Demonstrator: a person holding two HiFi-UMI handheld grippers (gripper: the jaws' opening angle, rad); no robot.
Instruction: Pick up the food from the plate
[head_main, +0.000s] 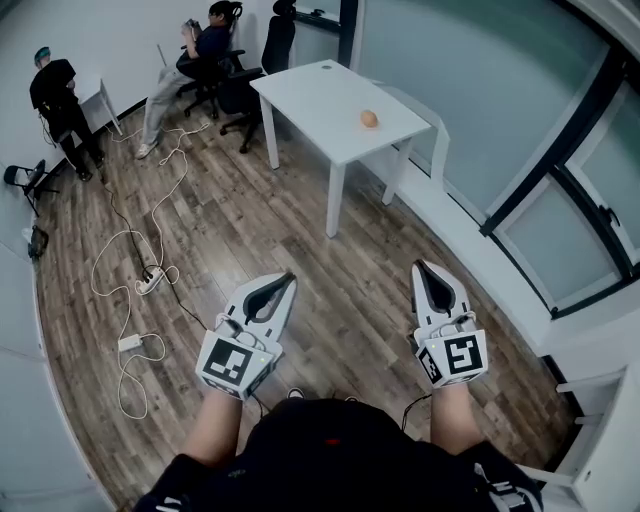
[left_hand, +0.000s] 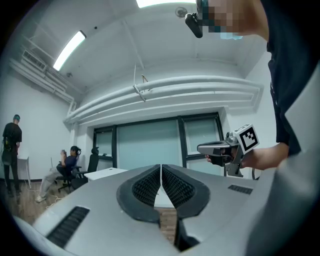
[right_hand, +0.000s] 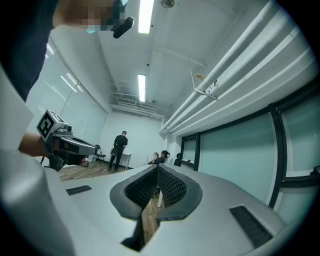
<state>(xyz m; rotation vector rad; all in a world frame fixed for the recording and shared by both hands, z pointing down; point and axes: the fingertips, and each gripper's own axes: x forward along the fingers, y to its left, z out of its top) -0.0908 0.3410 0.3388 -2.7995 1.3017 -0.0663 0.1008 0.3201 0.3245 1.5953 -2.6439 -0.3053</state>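
Observation:
A small round orange food item (head_main: 369, 118) lies on the white table (head_main: 320, 95) at the far end of the room; I see no plate under it. Both grippers hang over the wooden floor, well short of the table and pointing toward it. My left gripper (head_main: 288, 278) is shut with nothing between its jaws, and its ribbed pads meet in the left gripper view (left_hand: 160, 167). My right gripper (head_main: 420, 266) is also shut and empty, its pads touching in the right gripper view (right_hand: 158, 168). Each gripper view shows the other gripper off to one side.
White cables and a power strip (head_main: 150, 280) trail over the floor at left. A seated person (head_main: 195, 55) and black office chairs (head_main: 262, 55) are behind the table, and a standing person (head_main: 58, 100) is by a small desk. A glass wall with a low white ledge (head_main: 470, 230) runs along the right.

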